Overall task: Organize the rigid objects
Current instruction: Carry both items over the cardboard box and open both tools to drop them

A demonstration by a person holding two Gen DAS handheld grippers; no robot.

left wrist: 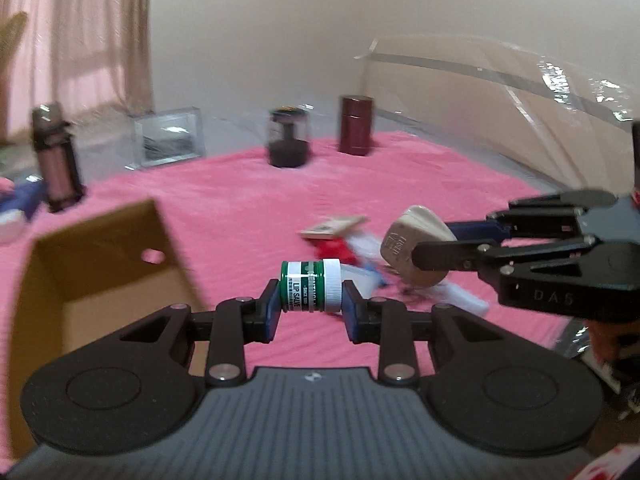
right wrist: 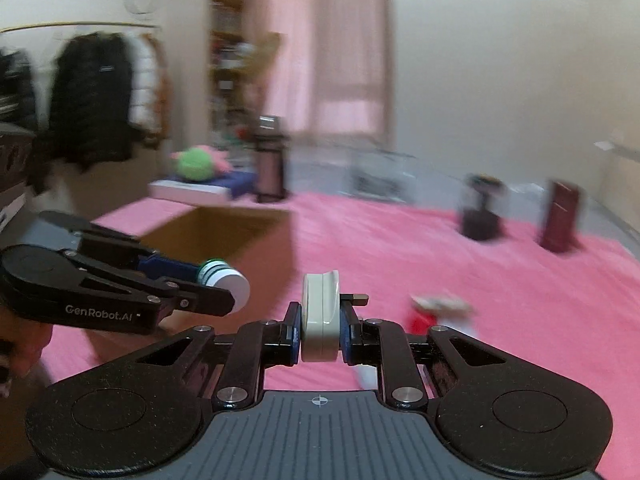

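Clamped end to end in the left claw (left wrist: 311, 312) is a small green lip-salve jar with a white screw cap (left wrist: 311, 286), lying on its side between the blue pads and lifted clear of the pink fleece cloth (left wrist: 240, 200) that covers the surface below. From the right wrist view the same jar (right wrist: 224, 284) shows its white cap end beside the open brown cardboard box (right wrist: 240, 236), which stands on the cloth to the left of both claws.

Right claw (right wrist: 320, 332): pressed tight on a cream-coloured plastic mains plug (right wrist: 320, 316), gripped across its flat faces, with a brass pin sticking out to the right. In the left wrist view that plug (left wrist: 412, 248) hangs above a small blurred heap of flat items (left wrist: 340, 240) in red, white and tan lying on the cloth.

At the far edge of the cloth stand a dark jar with a clear upper part (left wrist: 288, 138) and a maroon cylindrical can (left wrist: 355, 125), slightly apart from each other. A tall dark bottle (left wrist: 56, 160) stands off to the left.
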